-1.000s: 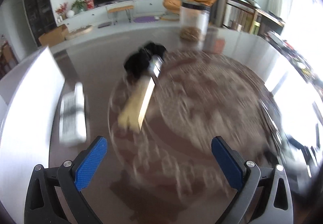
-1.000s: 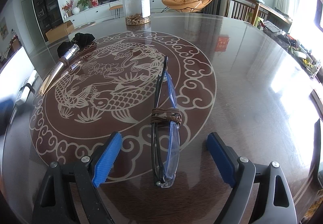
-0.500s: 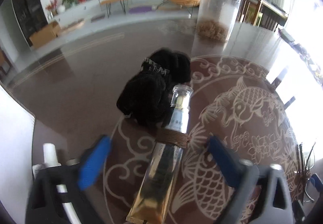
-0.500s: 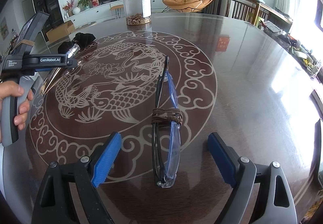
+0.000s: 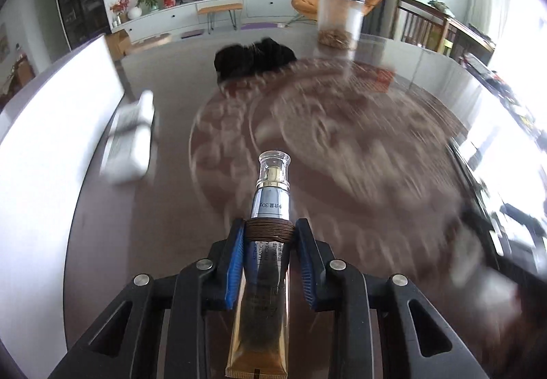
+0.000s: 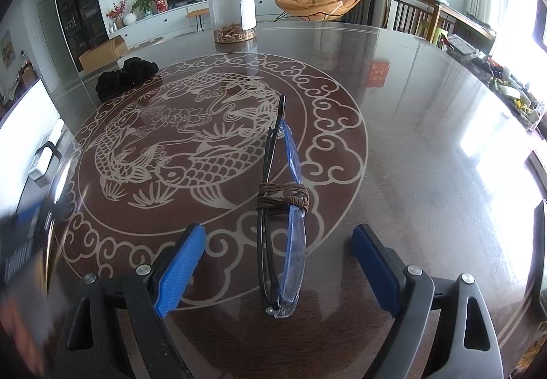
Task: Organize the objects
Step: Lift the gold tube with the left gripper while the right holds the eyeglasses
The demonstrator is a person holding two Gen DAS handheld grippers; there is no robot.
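Lifted now, cord-wrapped gold tube (image 5: 270,262) between left fingers (image 5: 236,262).

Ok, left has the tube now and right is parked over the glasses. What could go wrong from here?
1. The left gripper pinches the tube at its cord wrap, on soft, slim sides; the view is motion-blurred, so a fast swing might let it slip.
2. The folded glasses lie between the right gripper's open fingers; closing carelessly could press on the lens rather than the frame.
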